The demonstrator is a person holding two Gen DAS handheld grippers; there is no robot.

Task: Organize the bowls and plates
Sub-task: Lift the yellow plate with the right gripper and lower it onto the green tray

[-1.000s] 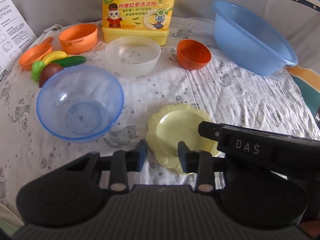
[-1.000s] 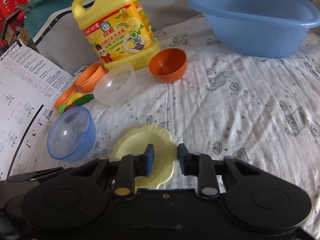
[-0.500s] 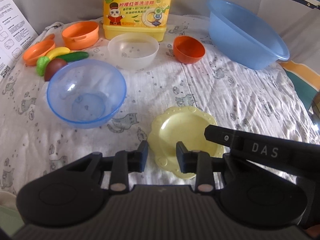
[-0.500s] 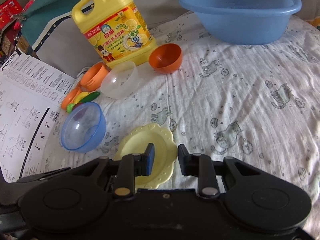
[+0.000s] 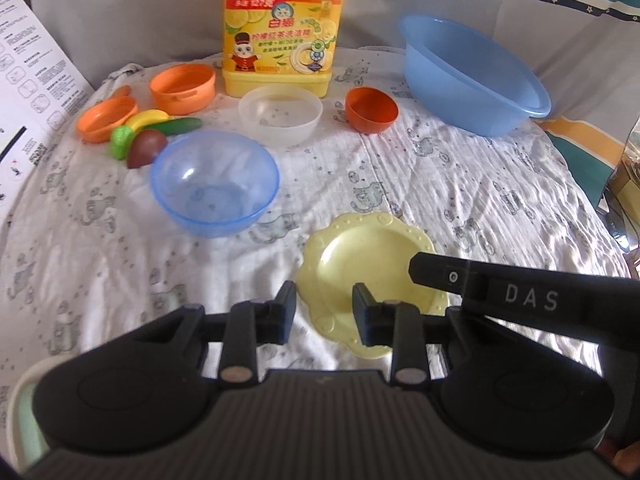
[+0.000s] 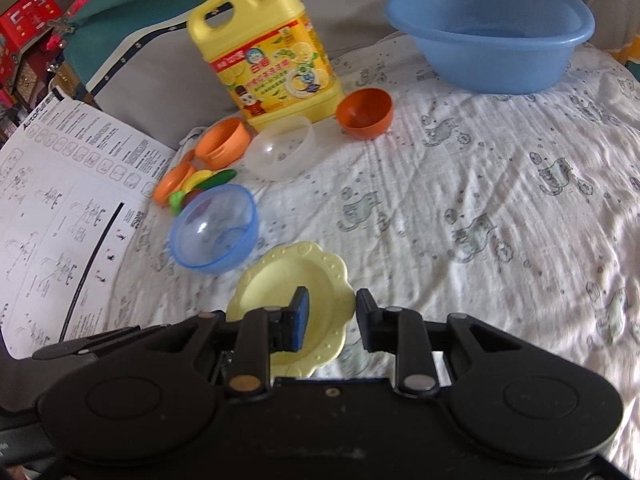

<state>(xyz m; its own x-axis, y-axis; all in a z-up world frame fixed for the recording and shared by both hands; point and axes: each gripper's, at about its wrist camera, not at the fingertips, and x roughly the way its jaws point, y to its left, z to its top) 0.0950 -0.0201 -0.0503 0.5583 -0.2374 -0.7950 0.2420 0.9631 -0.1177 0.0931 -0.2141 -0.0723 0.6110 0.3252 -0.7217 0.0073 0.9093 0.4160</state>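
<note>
Two grippers — left gripper [image 5: 324, 308] and right gripper [image 6: 328, 314] — hover over the scalloped yellow plate [image 5: 372, 256], jaws narrowly parted, empty. Plate lies flat on the cat-print cloth [image 5: 480, 184] just beside the clear blue bowl [image 5: 214, 188].

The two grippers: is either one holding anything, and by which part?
Nothing is held. Left gripper and right gripper are open above the pale yellow scalloped plastic plate.

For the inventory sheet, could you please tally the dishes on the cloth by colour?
Blue: 2, the basin and the blue bowl
Orange: 3, the deep bowl, the pot, the shallow dish
Clear: 1, the clear bowl
Yellow: 1, the plate
Total: 7
</note>
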